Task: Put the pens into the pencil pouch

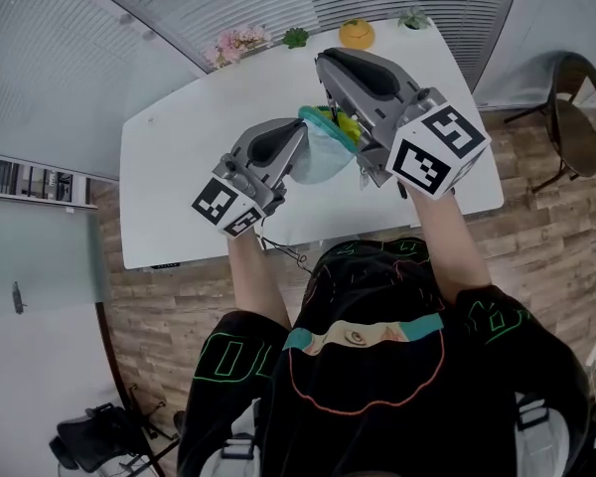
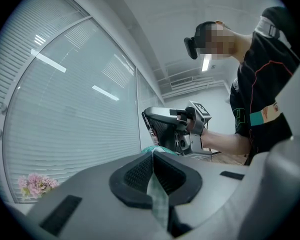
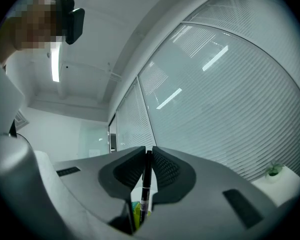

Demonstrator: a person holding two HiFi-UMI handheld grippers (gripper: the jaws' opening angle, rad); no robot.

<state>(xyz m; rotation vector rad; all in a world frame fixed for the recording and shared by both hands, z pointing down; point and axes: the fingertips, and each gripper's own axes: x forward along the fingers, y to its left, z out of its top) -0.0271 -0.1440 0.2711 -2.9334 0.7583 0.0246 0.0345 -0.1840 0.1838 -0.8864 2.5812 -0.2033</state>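
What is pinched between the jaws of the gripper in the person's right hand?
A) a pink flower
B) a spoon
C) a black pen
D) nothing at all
C: in the right gripper view, the right gripper has its jaws closed on a slim black pen standing upright between the pads.

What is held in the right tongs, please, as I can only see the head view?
Observer: The right gripper view shows the right tongs shut on a black pen, which stands upright between the pads.
Operator: Thank you. And what about the other side?
Observer: The left gripper view shows the left tongs pinching an edge strip of the translucent teal pouch.
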